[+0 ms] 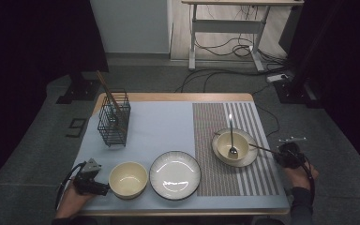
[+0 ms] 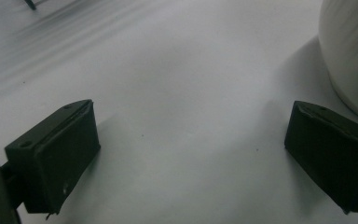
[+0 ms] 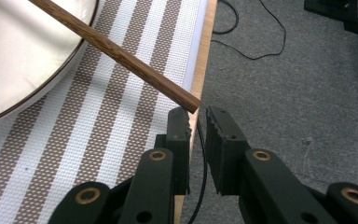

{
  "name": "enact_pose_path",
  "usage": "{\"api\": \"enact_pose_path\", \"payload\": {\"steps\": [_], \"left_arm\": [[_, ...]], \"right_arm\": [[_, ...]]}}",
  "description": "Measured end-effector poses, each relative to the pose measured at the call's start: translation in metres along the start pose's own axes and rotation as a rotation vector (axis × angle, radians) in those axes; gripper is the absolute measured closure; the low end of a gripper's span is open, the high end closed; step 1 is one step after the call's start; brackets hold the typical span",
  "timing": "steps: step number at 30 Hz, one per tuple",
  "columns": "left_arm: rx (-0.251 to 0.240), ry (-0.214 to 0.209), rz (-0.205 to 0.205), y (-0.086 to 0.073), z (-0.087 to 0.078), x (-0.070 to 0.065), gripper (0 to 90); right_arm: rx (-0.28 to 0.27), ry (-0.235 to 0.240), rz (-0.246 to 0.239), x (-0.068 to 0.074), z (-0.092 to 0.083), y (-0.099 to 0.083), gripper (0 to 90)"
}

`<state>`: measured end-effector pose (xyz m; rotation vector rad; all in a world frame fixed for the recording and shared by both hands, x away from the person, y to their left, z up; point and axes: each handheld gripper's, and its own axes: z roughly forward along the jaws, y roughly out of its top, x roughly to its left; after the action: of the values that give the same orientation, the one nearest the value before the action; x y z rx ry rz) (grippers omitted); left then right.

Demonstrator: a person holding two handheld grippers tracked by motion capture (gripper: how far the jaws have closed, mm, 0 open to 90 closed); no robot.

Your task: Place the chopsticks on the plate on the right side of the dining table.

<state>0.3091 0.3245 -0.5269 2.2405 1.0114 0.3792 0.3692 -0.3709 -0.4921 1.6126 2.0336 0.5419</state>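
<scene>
Right claw (image 3: 197,122) nearly closed at the worktop's right edge, chopstick (image 3: 116,55) end just above its tips, not clearly gripped; its other end rests on the bowl's plate (image 1: 252,158). Left claw (image 2: 191,154) wide open, empty, beside the near bowl (image 1: 128,179). Seat the stick end squarely between the pads before lifting.

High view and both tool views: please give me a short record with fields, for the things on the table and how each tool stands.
left tool: open, beside the cream bowl
right tool: narrow gap, nothing clamped
chopstick: across the saucer, its end at the right tool's tips
spoon: in the small bowl
plate: empty, centre
basket: holds chopsticks
</scene>
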Motion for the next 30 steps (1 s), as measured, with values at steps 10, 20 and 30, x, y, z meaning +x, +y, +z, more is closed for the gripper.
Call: {"api": "enact_pose_path", "payload": {"steps": [10, 20, 30], "left_arm": [[0.000, 0.000, 0.000, 0.000, 0.000, 0.000, 2.5], [0.000, 0.000, 0.000, 0.000, 0.000, 0.000, 2.5], [-0.001, 0.000, 0.000, 0.000, 0.000, 0.000, 2.5]], "right_arm": [[-0.005, 0.006, 0.002, -0.003, 0.004, 0.004, 80.4], [-0.011, 0.026, -0.005, 0.000, 0.006, 0.009, 80.8], [-0.011, 0.020, -0.016, 0.003, 0.011, 0.016, 79.1]]}}
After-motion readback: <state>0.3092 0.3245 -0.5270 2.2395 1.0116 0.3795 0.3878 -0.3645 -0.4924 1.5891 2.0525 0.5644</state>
